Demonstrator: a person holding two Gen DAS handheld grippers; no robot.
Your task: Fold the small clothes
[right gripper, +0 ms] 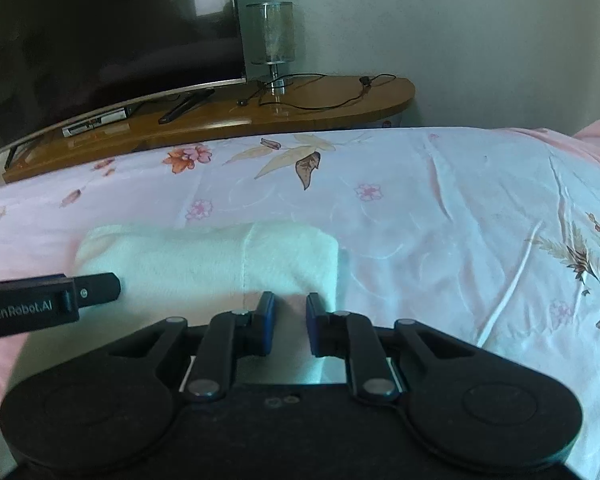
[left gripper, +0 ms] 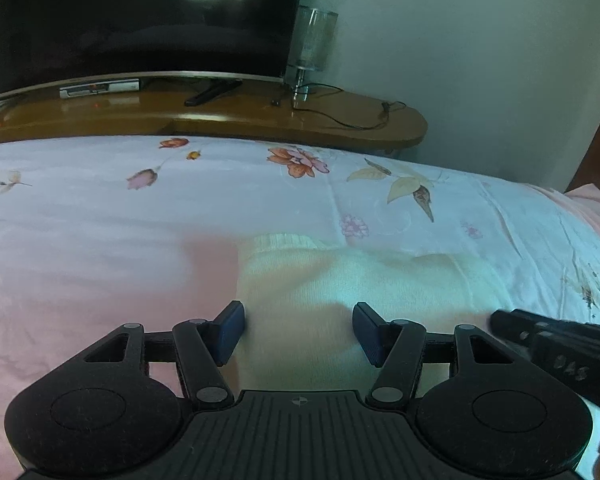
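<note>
Holding my left tool [left gripper: 298,332] spread wide over the near edge of the cream garment [left gripper: 340,280], I keep my right tool [right gripper: 290,322] narrowed beside it, a small gap between its pads. The folded garment lies on the floral bed [right gripper: 440,200]; beyond stand a television [right gripper: 100,40] and lamp [right gripper: 270,36].

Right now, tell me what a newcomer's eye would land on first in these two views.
First, the pale cream garment lying on the pink floral bedsheet, with the right gripper nearly closed at its near edge and the left gripper wide open over it. Behind the bed, a large dark television and a glass lamp stand on a wooden shelf.
</note>
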